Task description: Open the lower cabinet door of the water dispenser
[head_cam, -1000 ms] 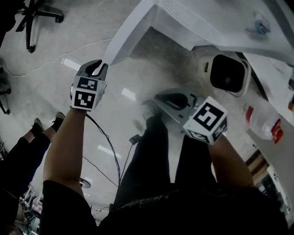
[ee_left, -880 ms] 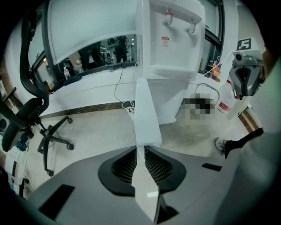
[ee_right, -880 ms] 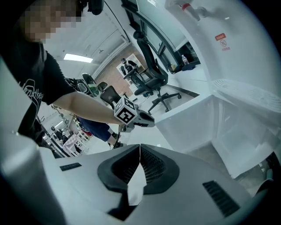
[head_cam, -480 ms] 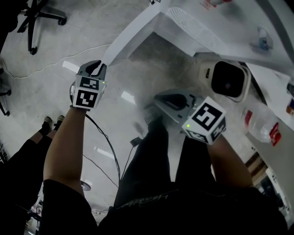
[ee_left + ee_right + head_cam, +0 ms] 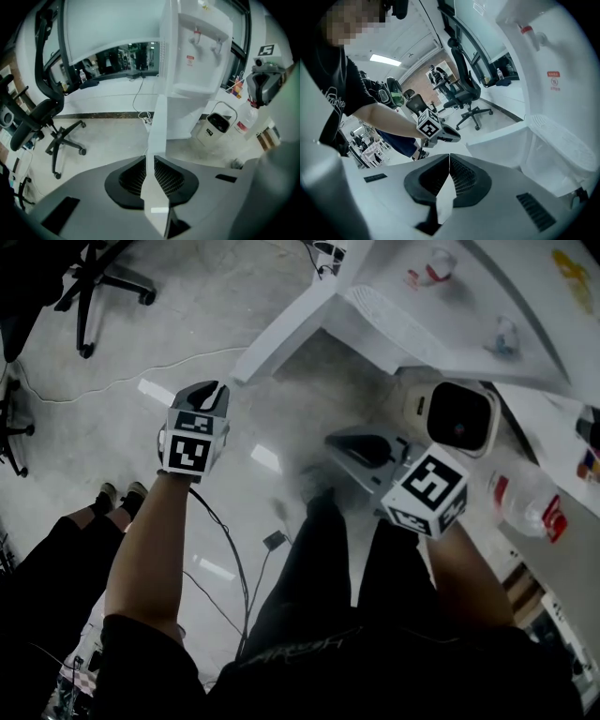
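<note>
The lower cabinet door (image 5: pixel 286 329) of the water dispenser (image 5: pixel 199 42) is found already swung well out from the cabinet. In the head view its free edge lies toward 11 o'clock and its hinged side meets the dispenser near 12 o'clock.

The free edge is grasped by the left gripper (image 5: pixel 153 158). Its jaws have just been closing and are clenched across the thin white panel. In the left gripper view the panel is seen edge-on, rising from between the pads toward 12 o'clock. No handle can be made out, so this edge is probably taken for that reason. It is also the point farthest from the hinge, where the door is most easily led round its arc. The gripper is tilted downward so that the panel is straddled squarely.

The right gripper (image 5: pixel 449 157) is kept out of the work, its jaws pressed together on nothing. In the head view it is held at about 4 o'clock, above the person's legs. A small bin (image 5: pixel 459 416) stands nearby at 2 o'clock. It is judged to be parked there so that the door's sweep is left free.

The shadowed space under the dispenser is exposed, so the opening is judged largely done. An office chair (image 5: pixel 98 277) at 10 o'clock is well apart from the door's path.
</note>
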The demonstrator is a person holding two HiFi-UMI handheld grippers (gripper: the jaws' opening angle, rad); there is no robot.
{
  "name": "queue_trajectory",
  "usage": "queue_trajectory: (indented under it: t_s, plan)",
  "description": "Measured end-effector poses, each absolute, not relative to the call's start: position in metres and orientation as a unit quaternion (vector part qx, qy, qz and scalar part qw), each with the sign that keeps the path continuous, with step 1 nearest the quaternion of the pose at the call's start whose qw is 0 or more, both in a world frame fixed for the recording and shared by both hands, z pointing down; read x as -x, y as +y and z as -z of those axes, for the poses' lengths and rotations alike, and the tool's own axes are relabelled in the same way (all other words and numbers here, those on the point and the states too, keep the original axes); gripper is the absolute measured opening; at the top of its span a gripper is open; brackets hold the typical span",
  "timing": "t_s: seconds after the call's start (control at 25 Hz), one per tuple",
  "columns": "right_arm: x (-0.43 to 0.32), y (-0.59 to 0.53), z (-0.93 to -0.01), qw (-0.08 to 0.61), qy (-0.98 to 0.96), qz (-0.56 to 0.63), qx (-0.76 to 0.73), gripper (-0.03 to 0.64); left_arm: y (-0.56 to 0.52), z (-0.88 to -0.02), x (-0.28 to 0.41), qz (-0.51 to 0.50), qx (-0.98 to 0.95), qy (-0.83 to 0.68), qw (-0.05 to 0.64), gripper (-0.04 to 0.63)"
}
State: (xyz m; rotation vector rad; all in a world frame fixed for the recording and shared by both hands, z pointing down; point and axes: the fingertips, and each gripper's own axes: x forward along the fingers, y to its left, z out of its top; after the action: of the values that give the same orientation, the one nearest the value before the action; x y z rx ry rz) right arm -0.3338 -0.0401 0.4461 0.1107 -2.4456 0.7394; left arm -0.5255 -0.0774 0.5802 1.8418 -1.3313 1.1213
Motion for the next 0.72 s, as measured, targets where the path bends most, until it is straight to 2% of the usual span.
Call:
queue_trajectory:
  t_s: [0.2,0.4,0.72]
  plan:
    - [0.328,-0.044,-0.396,0.269,-0.929,-0.253,-0.033,0.015,-0.059,-0.502,0.489,-0.303,-0.722,-0.522,0.337,0.052]
    - [0.309,-0.037,-0.329,0.202,-0.938,-0.279,-0.023,0.015,-0.027,-0.406,0.425,-0.169,-0.742,-0.536,0.365,0.034]
    - [0.220,0.005,-0.218,0.167,-0.968,-0.188,-0.003,0.015,0.016,-0.252,0.300,-0.036,-0.777,-0.545,0.312,0.002]
